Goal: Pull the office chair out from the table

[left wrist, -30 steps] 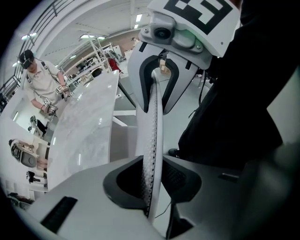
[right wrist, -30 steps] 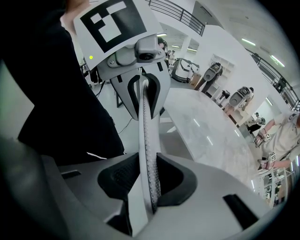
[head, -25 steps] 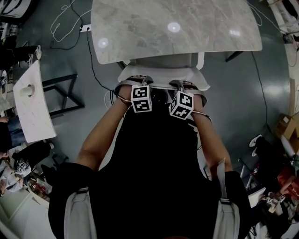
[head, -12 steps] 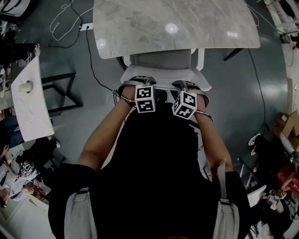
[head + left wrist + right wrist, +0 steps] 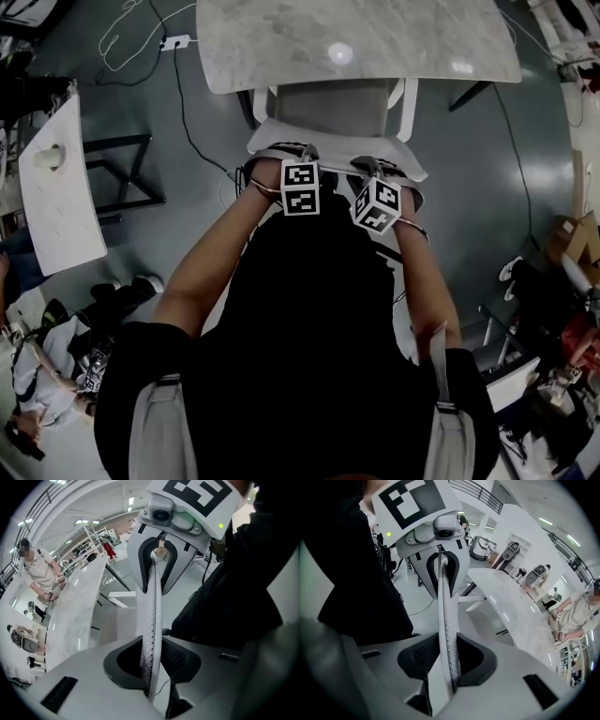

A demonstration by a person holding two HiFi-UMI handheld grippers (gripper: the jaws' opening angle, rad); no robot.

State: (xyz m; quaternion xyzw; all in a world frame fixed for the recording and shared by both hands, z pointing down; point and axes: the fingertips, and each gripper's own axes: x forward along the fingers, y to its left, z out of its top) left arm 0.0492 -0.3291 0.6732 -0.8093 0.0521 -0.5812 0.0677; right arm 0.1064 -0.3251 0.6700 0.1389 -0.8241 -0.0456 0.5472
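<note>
The chair (image 5: 330, 117) stands at upper centre, its seat half under the table (image 5: 356, 42). The left gripper (image 5: 152, 660) and right gripper (image 5: 447, 663) each clamp the backrest (image 5: 151, 597) rim. It likely rolls lightly. The rim looks stiff, a sound hold for an even pull.

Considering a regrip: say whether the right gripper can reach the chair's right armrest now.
Probably not yet: right gripper is clamped on the backrest; the armrest lies beyond it, at the table edge.
</note>
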